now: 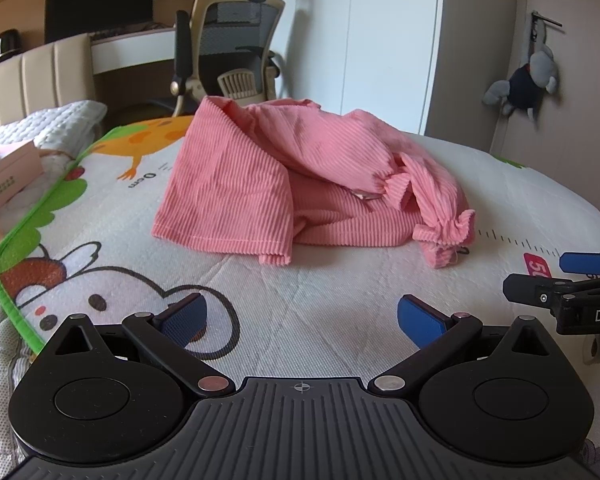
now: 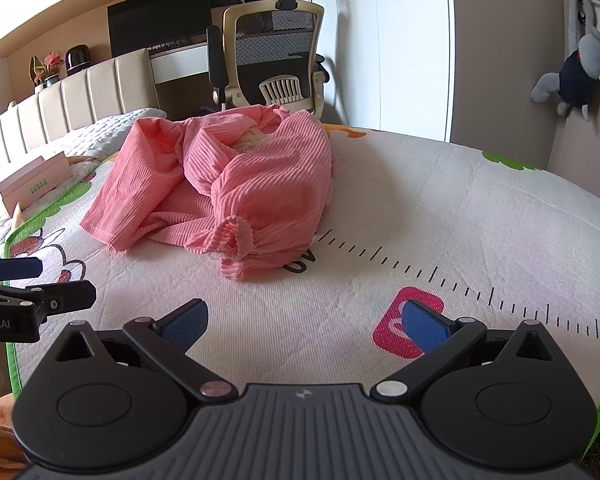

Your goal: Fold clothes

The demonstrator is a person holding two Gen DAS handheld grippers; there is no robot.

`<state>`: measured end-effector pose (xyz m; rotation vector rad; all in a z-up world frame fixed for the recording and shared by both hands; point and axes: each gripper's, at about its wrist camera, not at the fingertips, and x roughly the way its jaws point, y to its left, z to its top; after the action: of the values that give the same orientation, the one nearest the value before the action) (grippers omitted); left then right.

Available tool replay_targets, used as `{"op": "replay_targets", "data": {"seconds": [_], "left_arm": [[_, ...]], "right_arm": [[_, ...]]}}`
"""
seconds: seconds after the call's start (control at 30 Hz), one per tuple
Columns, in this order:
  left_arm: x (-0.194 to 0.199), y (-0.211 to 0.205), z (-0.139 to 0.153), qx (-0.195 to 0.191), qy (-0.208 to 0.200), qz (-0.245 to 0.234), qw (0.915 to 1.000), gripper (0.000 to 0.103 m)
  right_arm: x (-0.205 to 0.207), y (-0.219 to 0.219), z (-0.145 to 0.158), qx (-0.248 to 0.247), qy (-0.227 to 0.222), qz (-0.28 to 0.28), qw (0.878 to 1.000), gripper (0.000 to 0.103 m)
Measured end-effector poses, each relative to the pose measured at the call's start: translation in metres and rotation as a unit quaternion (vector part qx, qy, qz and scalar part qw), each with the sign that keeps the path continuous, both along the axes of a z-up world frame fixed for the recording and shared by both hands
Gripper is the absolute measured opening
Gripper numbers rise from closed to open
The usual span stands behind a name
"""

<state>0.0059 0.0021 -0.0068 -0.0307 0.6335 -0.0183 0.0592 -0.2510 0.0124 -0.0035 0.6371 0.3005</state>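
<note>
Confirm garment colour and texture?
Pink, ribbed garment; clearest in left wrist view.

Ribbed garment point(image 1: 284, 184) is showing salmon pink with fine vertical cord lines. Mat point(image 1: 332, 312) beneath it is showing white quilting, a green border, cartoon prints in orange and red, and black ruler ticks running right of the garment. Left gripper point(image 1: 302, 320) and right gripper point(image 2: 304, 322) are showing black bodies with blue pads. Box point(image 1: 8, 176) left of the garment is appearing pale pink.

i see a bed point(image 2: 440, 200) bearing a cartoon-printed mat point(image 1: 300, 300); on it, a crumpled pink garment point(image 1: 300, 184); beside the mat, a pink box point(image 1: 8, 178).
</note>
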Motion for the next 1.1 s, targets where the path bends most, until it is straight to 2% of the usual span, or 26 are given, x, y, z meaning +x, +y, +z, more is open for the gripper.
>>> {"op": "replay_targets", "data": {"seconds": [0.3, 0.43, 0.57, 0.73, 0.83, 0.9, 0.97, 1.03, 1.1], "left_arm": [[0.014, 0.011, 0.006, -0.019, -0.003, -0.020, 0.9996, 0.103], [0.048, 0.025, 0.028, 0.002, -0.037, -0.056, 0.9978, 0.103], [0.107, 0.045, 0.046, 0.029, -0.058, -0.054, 0.9964, 0.103], [0.189, 0.083, 0.045, -0.030, -0.019, -0.070, 0.9969, 0.103], [0.213, 0.099, 0.029, -0.055, 0.000, -0.060, 0.9967, 0.101], [0.227, 0.108, 0.017, -0.070, 0.013, -0.057, 0.9959, 0.096], [0.232, 0.115, 0.007, -0.101, 0.028, -0.063, 0.9925, 0.072], [0.235, 0.123, -0.003, -0.127, 0.038, -0.062, 0.9893, 0.071], [0.236, 0.129, -0.010, -0.131, 0.042, -0.057, 0.9889, 0.071]], "right_arm": [[0.008, -0.002, 0.003, -0.005, 0.001, 0.023, 1.000, 0.103], [0.029, -0.011, 0.011, 0.021, 0.016, 0.042, 0.999, 0.103], [0.056, -0.021, 0.017, 0.059, 0.036, 0.056, 0.996, 0.103], [0.106, -0.014, 0.040, 0.063, 0.034, 0.077, 0.994, 0.103], [0.151, 0.008, 0.056, 0.046, 0.028, 0.094, 0.994, 0.103], [0.182, 0.029, 0.053, 0.034, 0.035, 0.104, 0.993, 0.103], [0.212, 0.050, 0.047, 0.023, 0.044, 0.112, 0.992, 0.103], [0.237, 0.063, 0.028, 0.024, 0.063, 0.102, 0.993, 0.103], [0.255, 0.067, 0.007, 0.039, 0.091, 0.081, 0.992, 0.103]]}}
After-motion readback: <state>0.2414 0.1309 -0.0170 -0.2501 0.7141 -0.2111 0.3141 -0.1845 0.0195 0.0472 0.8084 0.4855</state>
